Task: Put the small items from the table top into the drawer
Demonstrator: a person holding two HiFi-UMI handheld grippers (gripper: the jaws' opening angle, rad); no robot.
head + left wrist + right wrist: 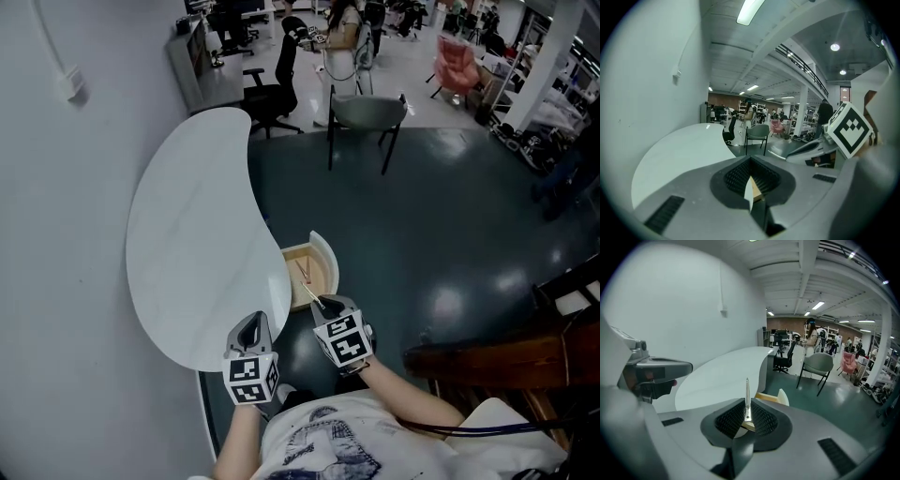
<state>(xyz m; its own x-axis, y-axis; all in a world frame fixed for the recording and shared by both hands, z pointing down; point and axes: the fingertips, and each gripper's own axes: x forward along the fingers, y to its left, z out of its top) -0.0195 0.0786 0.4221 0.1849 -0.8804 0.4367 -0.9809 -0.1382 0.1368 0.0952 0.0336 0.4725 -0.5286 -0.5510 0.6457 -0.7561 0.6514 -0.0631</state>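
Silver and slim, a metal clip [747, 401] stands pinched between the clenched jaws of the right gripper [325, 305]. Its long axis runs along the jaws, tip aimed forward. Just ahead of and below that tip lies the open wooden drawer [328, 253], pulled out from the right edge of the white table [187, 234]. The left gripper [253, 326], jaws closed on nothing, hovers over the table's near edge, farther from the drawer. A short forward reach should bring the clip above it.

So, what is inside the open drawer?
On the wooden bottom of the drawer lies a thin reddish item, too small to name. The part of the drawer under the tabletop is hidden.
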